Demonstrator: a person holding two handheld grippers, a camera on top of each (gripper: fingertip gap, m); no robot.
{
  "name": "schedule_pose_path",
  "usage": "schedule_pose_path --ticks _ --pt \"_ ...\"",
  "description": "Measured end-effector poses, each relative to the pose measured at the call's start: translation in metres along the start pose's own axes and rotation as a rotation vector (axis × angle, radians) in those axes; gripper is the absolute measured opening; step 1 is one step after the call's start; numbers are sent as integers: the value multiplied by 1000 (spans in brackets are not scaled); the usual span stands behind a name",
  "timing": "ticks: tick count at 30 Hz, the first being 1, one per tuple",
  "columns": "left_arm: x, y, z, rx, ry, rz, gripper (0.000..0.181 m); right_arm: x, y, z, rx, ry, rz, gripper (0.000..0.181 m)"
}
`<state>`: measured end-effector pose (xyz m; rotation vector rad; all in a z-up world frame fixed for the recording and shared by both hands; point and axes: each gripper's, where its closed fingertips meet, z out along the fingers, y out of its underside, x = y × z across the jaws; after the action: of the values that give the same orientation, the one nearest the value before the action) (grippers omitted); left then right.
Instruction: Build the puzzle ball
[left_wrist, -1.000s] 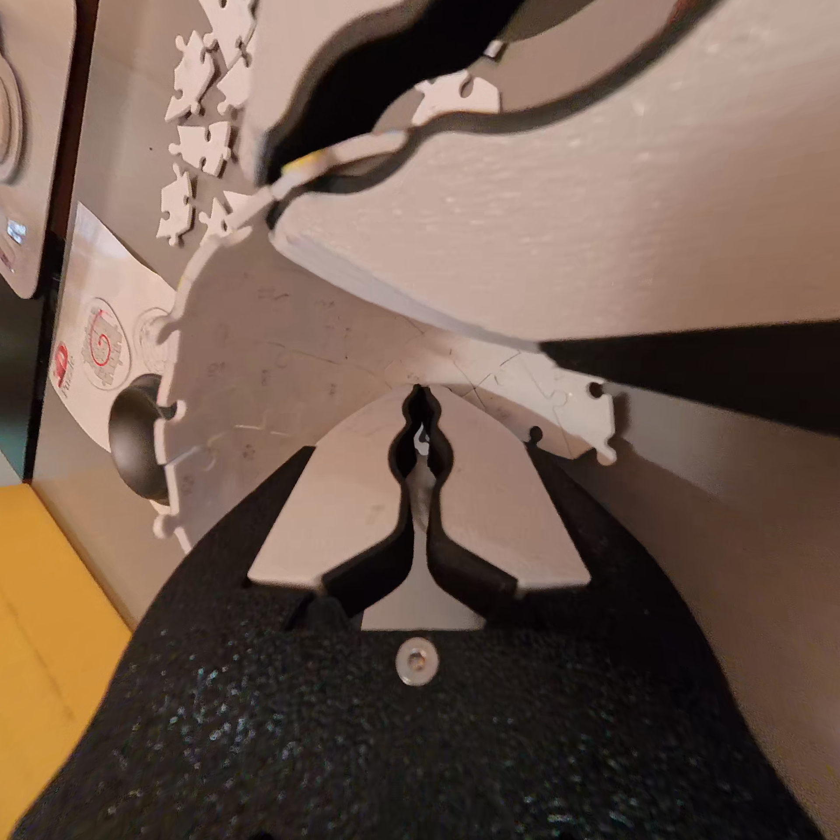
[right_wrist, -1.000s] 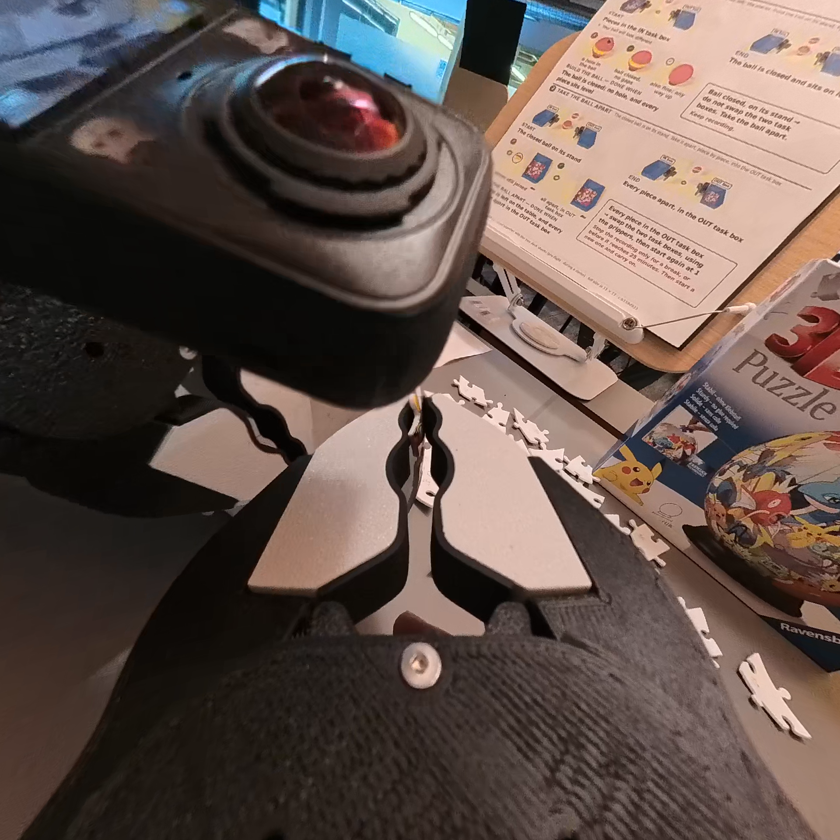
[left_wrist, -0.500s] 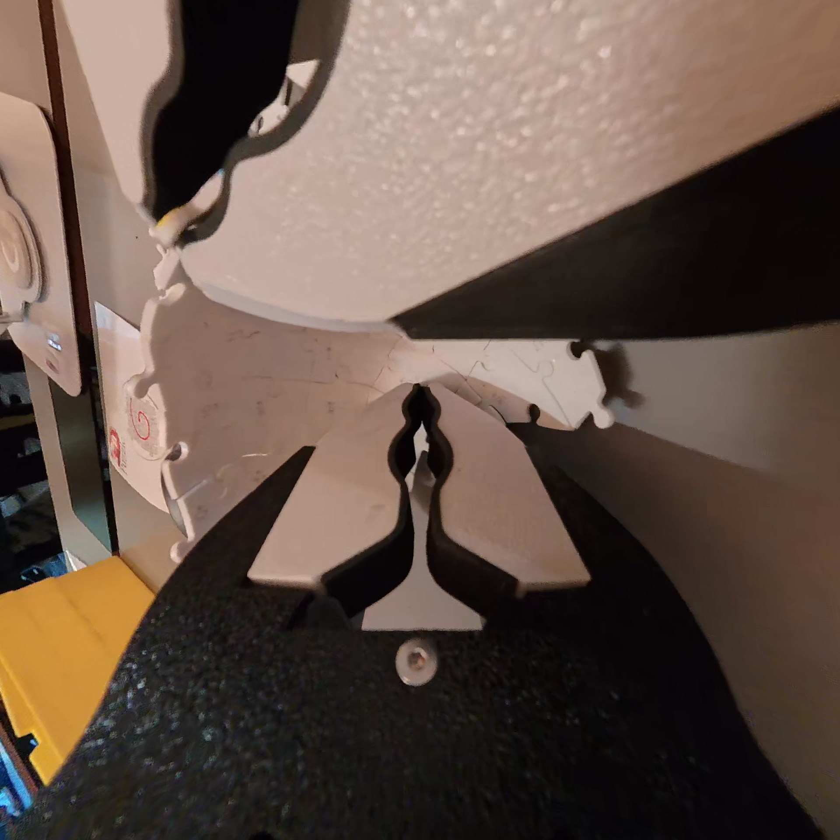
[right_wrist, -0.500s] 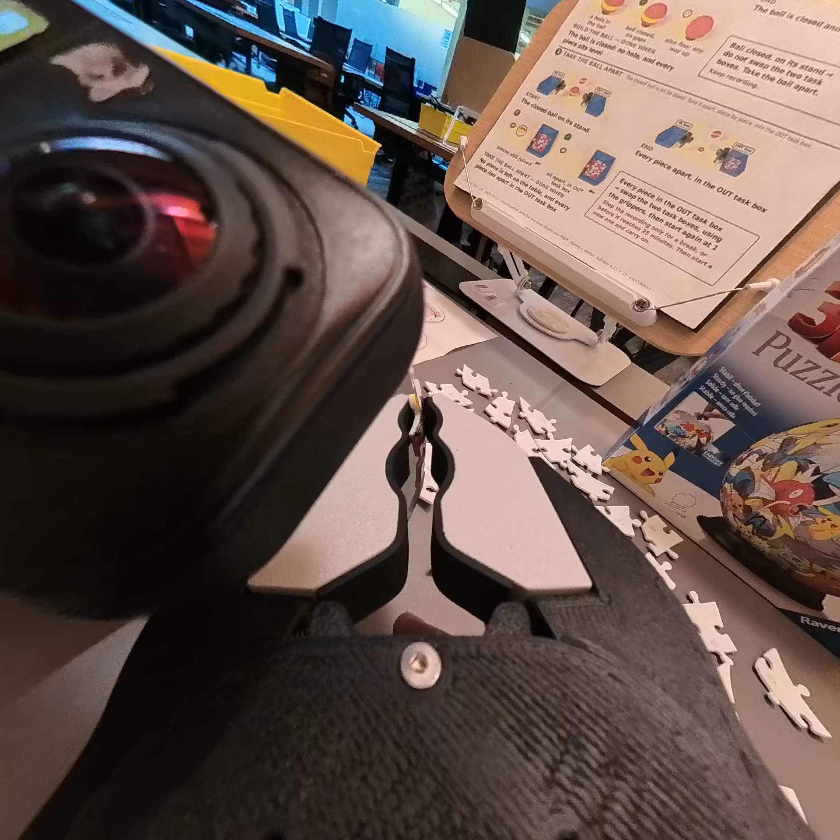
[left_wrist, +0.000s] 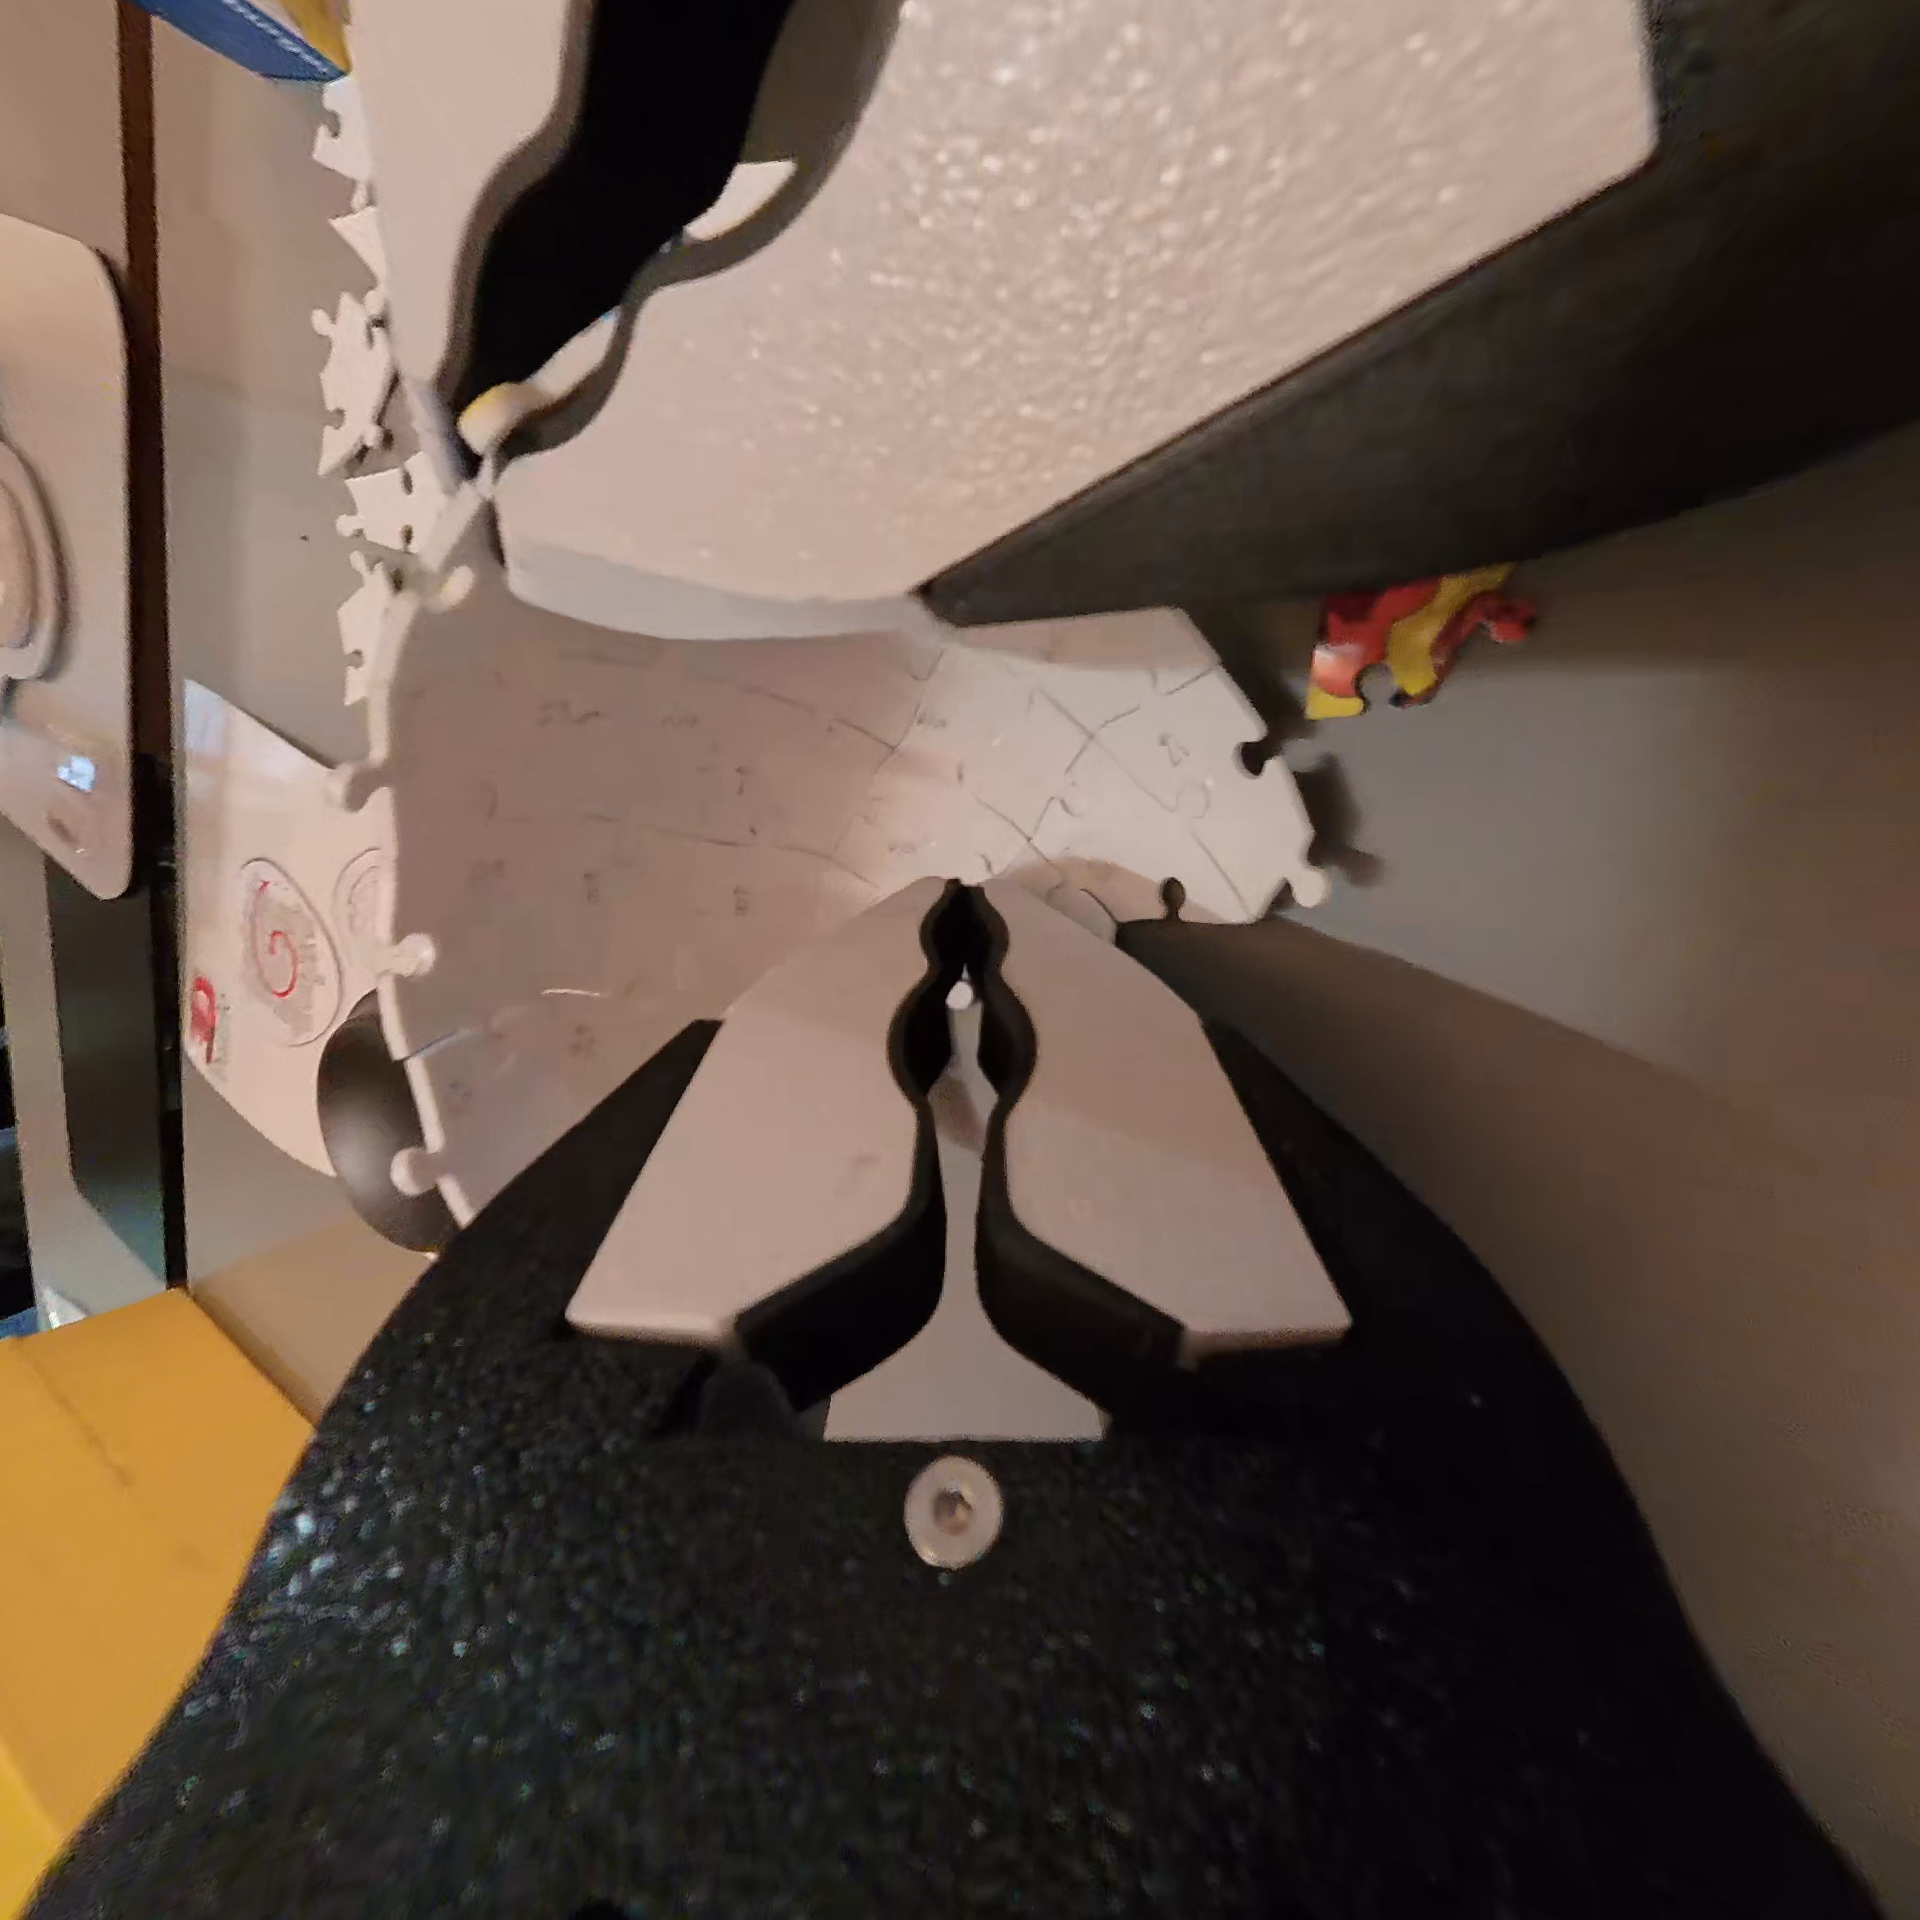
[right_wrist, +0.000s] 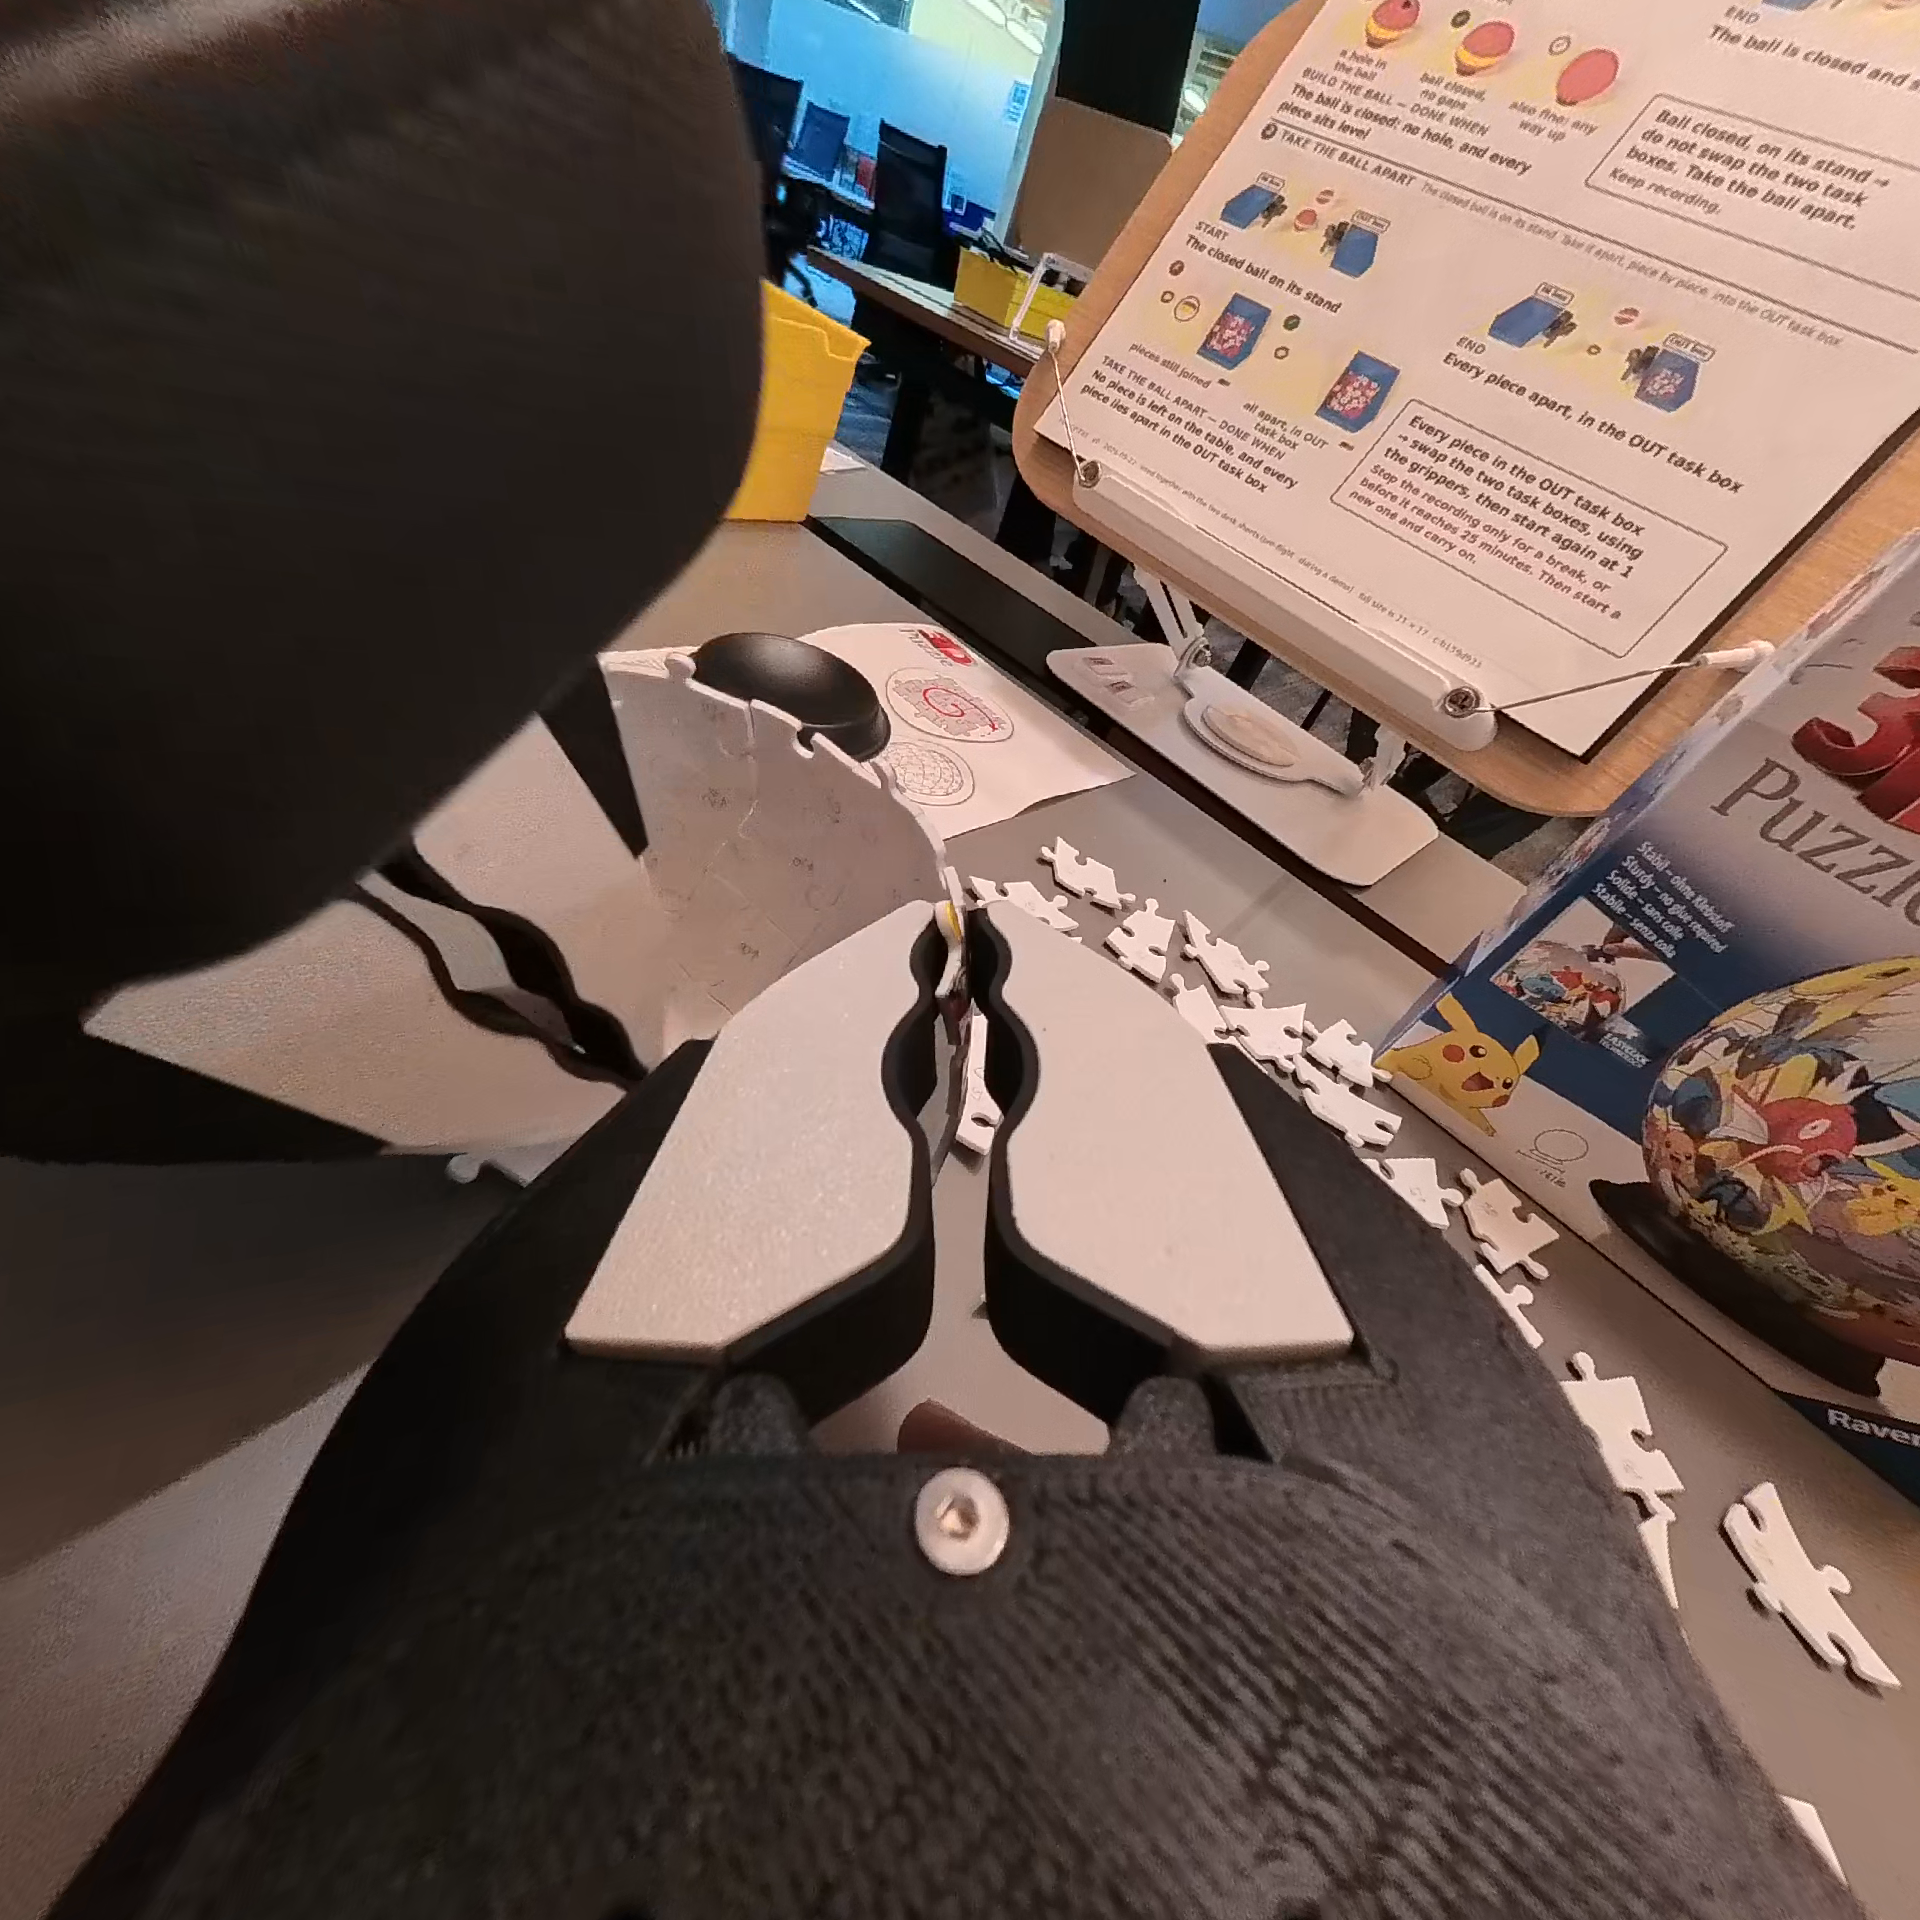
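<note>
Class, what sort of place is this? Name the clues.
Probably a shared office or lab workstation: rows of desks and office chairs behind, an instruction sheet on a stand, yellow bins.

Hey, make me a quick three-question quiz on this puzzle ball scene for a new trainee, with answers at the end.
1. True or false: the right hand-held gripper is open and empty.
2. What does the left hand-held gripper hold?
A. the black stand
B. the assembled white puzzle shell
C. the puzzle box
3. Fill in: the loose white pieces lie between the shell and the puzzle ____.

Key:
1. False; it is shut on a single puzzle piece.
2. B
3. box
</note>
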<state>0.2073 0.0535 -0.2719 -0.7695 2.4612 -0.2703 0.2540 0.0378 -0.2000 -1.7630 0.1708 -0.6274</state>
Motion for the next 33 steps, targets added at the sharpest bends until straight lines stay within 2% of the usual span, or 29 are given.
schedule_pose_path --ticks 1,11,18,23,33 --pt "1 0 1 -3 10 3 0 0 0 0 0 0 -1 4" --pt "5 1 9 -21 54 20 0 -1 -1 0 4 3 -11 4" --pt "9 1 8 -4 122 35 0 -1 -1 0 6 4 -14 4" --pt "7 1 9 26 114 28 0 -1 -1 0 7 5 -14 4" --pt "16 9 2 -50 179 40 0 -1 0 0 6 8 -21 4"
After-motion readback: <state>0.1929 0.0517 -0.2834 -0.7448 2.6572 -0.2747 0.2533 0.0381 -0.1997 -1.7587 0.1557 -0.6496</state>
